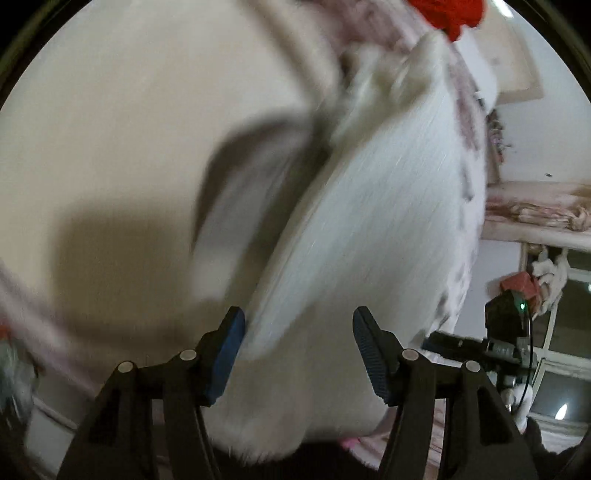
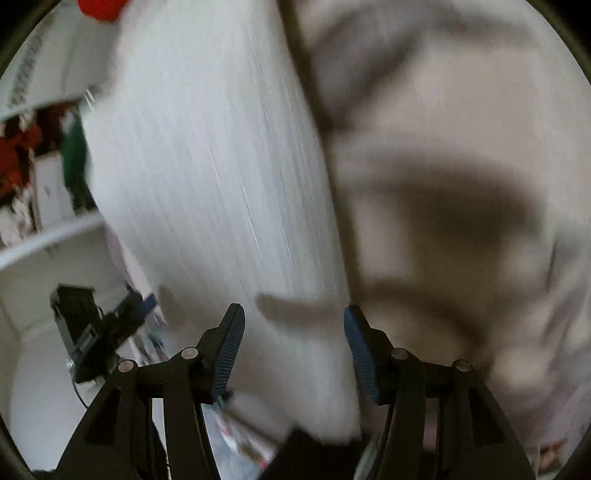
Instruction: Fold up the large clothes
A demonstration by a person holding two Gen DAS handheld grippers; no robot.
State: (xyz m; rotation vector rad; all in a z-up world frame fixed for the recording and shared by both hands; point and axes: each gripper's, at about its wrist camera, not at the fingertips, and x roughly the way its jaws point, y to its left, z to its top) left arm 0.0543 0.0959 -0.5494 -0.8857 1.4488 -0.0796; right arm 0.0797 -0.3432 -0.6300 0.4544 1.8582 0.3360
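- Blur smears both wrist views, so edges and fine detail are hard to read.
- Left gripper (image 1: 298, 345): its two blue-padded fingers (image 1: 226, 360) stand spread wide, with nothing pinched between them.
- Just ahead of the left gripper, filling the gap between its fingers and running up and to the right, lies a white fluffy garment (image 1: 373, 229); whether the left pad touches its edge I cannot tell.
- Left of that, beyond the left finger, a beige garment (image 1: 110, 129) covers most of the view, with a dark fold (image 1: 236, 177) and a shadow across it.
- Far ahead, at the top right, a red item (image 1: 448, 13) sits past the white one; a patterned pink cloth (image 1: 465, 118) edges the white garment's right side.
- Right gripper (image 2: 294, 341): its fingers (image 2: 229, 350) are likewise spread apart and hold nothing.
- Ahead of the right gripper, the white fluffy garment (image 2: 207, 166) stretches up and leftward from between the fingers, while the beige garment (image 2: 461, 110) lies to the right, shadowed.
- Each view shows the other gripper at its side: the right one low to the right in the left view (image 1: 491, 345), the left one low to the left in the right view (image 2: 92, 332).
- Shelves (image 2: 48, 236) with red and green clothes appear far left of the right gripper.
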